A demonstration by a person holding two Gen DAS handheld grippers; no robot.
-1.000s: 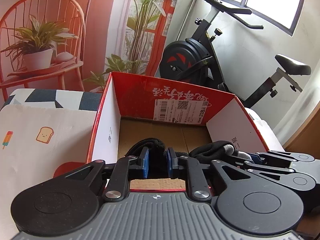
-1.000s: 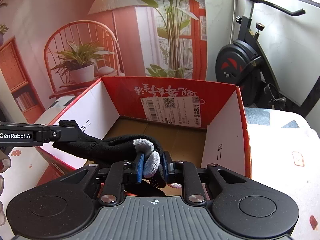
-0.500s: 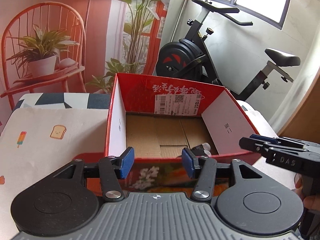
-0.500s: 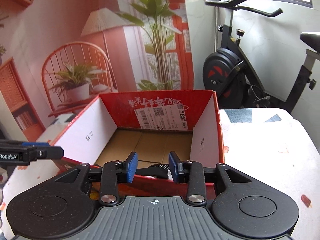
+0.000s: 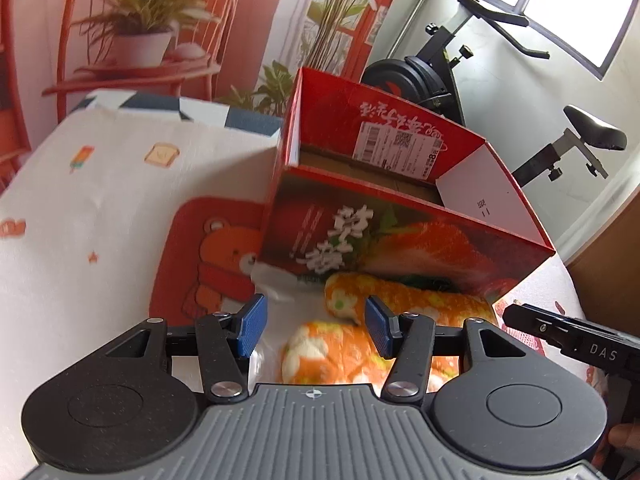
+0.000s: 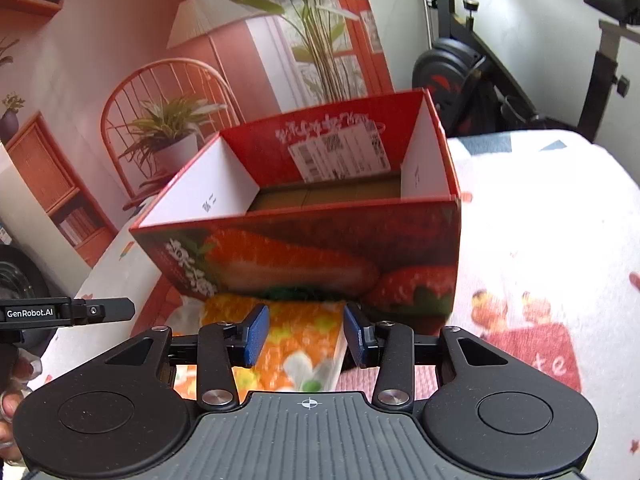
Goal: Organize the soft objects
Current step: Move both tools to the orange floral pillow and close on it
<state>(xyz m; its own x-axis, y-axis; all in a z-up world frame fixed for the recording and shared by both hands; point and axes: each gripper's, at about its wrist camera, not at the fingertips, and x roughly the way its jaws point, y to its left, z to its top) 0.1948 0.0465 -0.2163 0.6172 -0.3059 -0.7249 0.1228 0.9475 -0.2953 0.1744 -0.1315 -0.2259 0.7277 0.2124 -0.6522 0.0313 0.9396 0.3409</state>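
Both grippers are open, and the right gripper has just been opening wider. The orange flowery cloth lies under the left gripper, touching nothing. The red box stands just ahead, its near wall close.

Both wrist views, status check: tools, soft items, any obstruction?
Left tool and right tool open, empty. Orange floral cloth lies before red box. Nothing blocking.

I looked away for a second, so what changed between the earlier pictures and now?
Both grippers let go of the black glove over the red box and drew back; left gripper and right gripper, jaws just opened, now frame the orange floral cloth. The box stayed put.
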